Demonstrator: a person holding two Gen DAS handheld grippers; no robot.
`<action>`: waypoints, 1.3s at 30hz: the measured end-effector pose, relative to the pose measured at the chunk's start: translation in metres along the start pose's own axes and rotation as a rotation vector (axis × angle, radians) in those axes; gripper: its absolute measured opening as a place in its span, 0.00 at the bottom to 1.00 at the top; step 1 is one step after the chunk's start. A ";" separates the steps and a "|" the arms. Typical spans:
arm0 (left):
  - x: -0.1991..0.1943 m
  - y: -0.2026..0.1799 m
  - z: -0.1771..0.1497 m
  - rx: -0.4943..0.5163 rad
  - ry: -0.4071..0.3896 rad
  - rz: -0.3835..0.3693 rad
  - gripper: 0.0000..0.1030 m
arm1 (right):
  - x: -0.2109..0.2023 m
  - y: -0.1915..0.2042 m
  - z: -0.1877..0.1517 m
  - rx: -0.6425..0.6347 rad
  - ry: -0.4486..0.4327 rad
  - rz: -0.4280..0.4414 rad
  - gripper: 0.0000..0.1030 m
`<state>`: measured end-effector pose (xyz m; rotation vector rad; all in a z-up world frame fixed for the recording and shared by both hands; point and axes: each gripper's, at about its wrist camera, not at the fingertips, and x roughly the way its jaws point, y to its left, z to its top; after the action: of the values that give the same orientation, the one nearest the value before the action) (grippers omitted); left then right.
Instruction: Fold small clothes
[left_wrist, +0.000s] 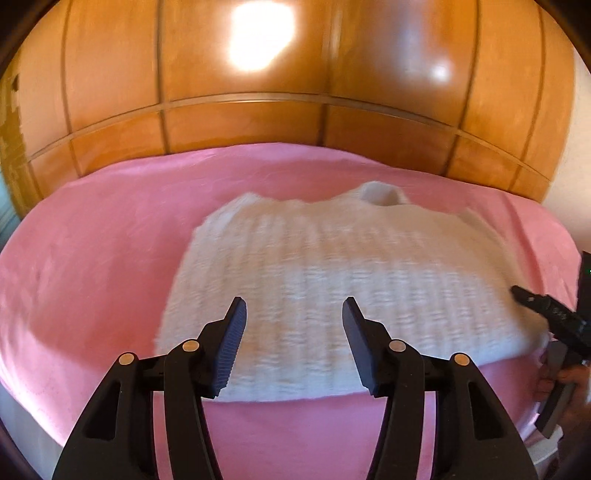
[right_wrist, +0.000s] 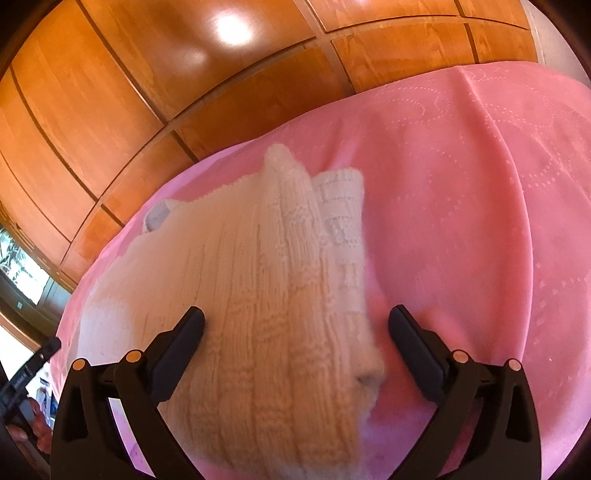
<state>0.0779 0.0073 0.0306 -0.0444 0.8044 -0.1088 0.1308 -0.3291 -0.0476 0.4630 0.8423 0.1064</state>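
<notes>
white knit top on the pink bed, both tools empty

a wall of shiny wooden cupboards (left_wrist: 258, 122) stands behind a bed with a pink cover (left_wrist: 92, 258). a small white knit top (left_wrist: 332, 266) lies flat on the cover, with its neck hole at the far side. one side of it looks already turned in over the middle.

the left gripper (left_wrist: 293, 314) hangs above the near edge of the top. its jaws are apart and nothing is between them. the right gripper (right_wrist: 295, 325) is over the right side of the top. its jaws are wide apart too. the knit runs under them, but the pads do not press on it.

to do this fold well, each tool should pinch only the top layers near a corner, not the pink cover. both should lift together, at the same height, so the edge stays straight. then lay it down softly and let go.

both pictures are blurry, so the stitches smear. the near hem is partly behind the jaws. i cannot tell where the sleeves are tucked. a hand (left_wrist: 565, 376) shows only at the edge.
</notes>
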 end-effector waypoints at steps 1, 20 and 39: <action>-0.002 -0.006 0.001 0.013 -0.006 -0.009 0.53 | -0.001 0.000 -0.001 -0.003 0.003 0.000 0.97; 0.050 -0.076 0.002 0.181 0.061 -0.093 0.53 | -0.017 -0.012 -0.007 0.016 0.059 0.074 0.97; 0.078 -0.065 0.008 0.076 0.113 -0.200 0.54 | -0.017 -0.001 0.007 -0.035 0.204 0.112 0.35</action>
<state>0.1323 -0.0666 -0.0142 -0.0477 0.9067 -0.3335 0.1249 -0.3368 -0.0324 0.4713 1.0130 0.2747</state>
